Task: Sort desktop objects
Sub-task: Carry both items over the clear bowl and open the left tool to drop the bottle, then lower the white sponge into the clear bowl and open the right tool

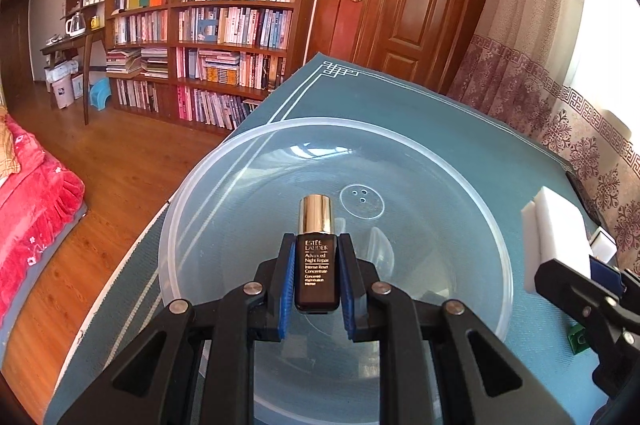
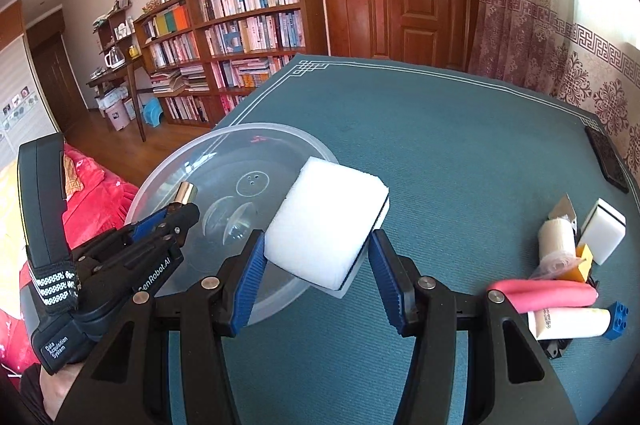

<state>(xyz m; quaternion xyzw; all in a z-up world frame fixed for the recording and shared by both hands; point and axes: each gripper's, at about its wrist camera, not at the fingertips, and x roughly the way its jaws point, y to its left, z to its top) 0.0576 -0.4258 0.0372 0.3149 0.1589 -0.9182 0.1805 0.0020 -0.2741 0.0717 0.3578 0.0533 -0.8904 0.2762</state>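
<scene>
My left gripper [image 1: 316, 275] clamps the upright serum bottle [image 1: 316, 257] over the clear bowl [image 1: 496, 209]; my right gripper [image 2: 318, 257] pinches a white sponge [image 2: 326, 225] above the bowl's right rim.

1. In the left wrist view the white sponge [image 1: 554, 233] is partly covered at its lower end by the right claw [image 1: 600, 289], whose jaws cannot be made out there.
2. The green block [image 1: 576, 339] shows only as a sliver behind that claw.
3. In the right wrist view the small bottle [image 2: 186, 192] shows just its gold cap; the left claw [image 2: 176, 215] hides its body.
4. The clear bowl [image 2: 224, 141] has its near rim behind the sponge and claw fingers.
5. The black flat object [image 2: 606, 161] at the table [image 2: 440, 129] edge is too distorted to identify.
</scene>
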